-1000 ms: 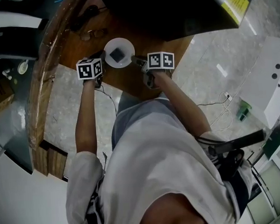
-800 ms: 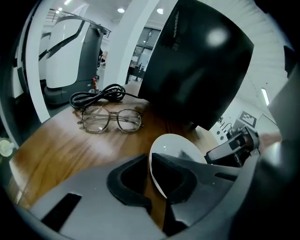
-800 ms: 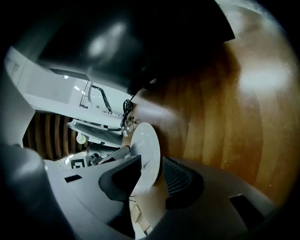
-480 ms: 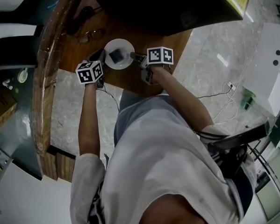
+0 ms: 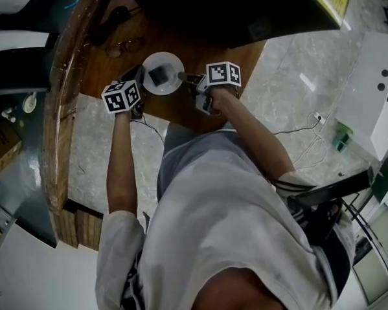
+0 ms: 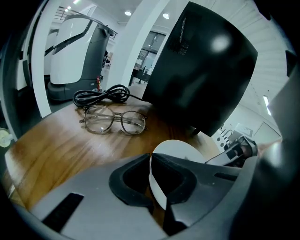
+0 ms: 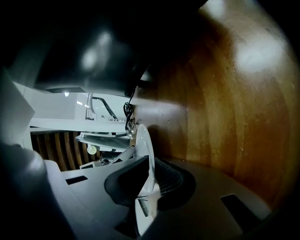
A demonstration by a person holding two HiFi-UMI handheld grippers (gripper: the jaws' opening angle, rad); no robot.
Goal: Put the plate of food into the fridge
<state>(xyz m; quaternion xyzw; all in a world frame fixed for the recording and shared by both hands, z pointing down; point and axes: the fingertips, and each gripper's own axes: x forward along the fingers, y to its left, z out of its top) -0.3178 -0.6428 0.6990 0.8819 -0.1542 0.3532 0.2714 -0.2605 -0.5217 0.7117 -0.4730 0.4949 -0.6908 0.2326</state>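
Observation:
A white plate (image 5: 151, 60) with a dark piece of food (image 5: 159, 75) sits on the brown wooden table (image 5: 195, 50). At its left side, my left gripper (image 5: 138, 76) is shut on the rim; the left gripper view shows the thin white edge of the plate (image 6: 180, 150) pinched between the jaws of the left gripper (image 6: 151, 180). My right gripper (image 5: 183, 78) reaches in from the plate's right side. Its jaws are closing, and the right gripper view shows the plate (image 7: 143, 140) standing edge-on between the pads of the right gripper (image 7: 151, 180), which press on it.
A large black appliance (image 5: 238, 12) looms over the table right behind the plate. A pair of glasses (image 6: 112, 121) and a coiled black cable (image 6: 101, 95) lie beyond the plate to the left. The table's edge (image 5: 179, 123) runs just in front of the person's body.
The right gripper has edged a little closer in on the plate's right rim. The left gripper has shifted slightly left. The plate stays on the table.

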